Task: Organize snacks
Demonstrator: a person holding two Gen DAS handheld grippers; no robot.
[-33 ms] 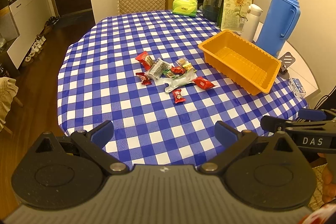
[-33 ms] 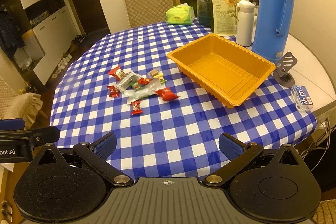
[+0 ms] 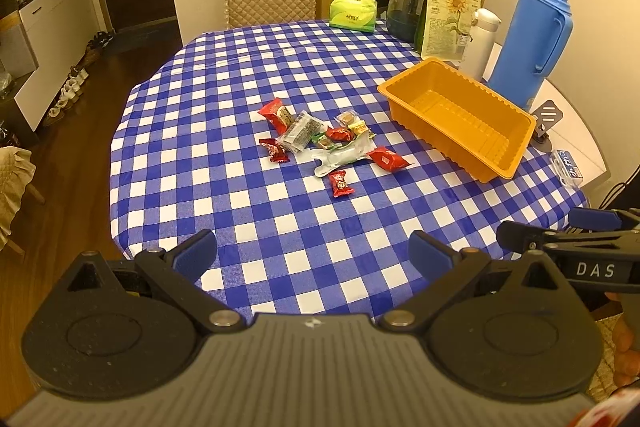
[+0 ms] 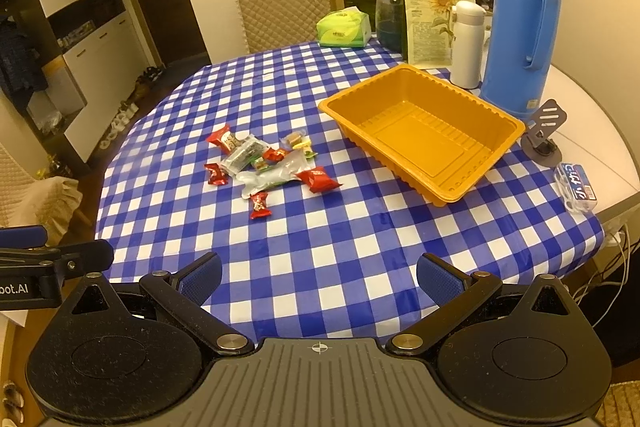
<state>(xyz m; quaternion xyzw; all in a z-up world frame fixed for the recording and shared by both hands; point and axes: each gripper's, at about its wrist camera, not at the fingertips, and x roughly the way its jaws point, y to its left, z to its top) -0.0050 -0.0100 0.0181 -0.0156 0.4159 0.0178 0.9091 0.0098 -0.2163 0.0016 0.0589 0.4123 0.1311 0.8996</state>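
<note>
A pile of wrapped snacks [image 3: 328, 143] lies in the middle of the blue checked table; it also shows in the right wrist view [image 4: 268, 167]. An empty orange tray [image 3: 492, 171] stands to its right, also in the right wrist view [image 4: 448, 195]. My left gripper [image 3: 314, 259] is open and empty above the table's near edge. My right gripper [image 4: 320, 277] is open and empty, level with it; it appears at the right of the left wrist view [image 3: 560, 239].
A blue thermos [image 4: 520, 19], white bottle [image 4: 466, 43], sunflower-seed bag [image 4: 434, 15], glass jar [image 4: 390, 19] and green tissue pack [image 4: 344, 27] stand at the back. A phone stand [image 4: 544, 131] and small box [image 4: 576, 187] sit right of the tray. A chair [image 4: 280, 7] stands behind.
</note>
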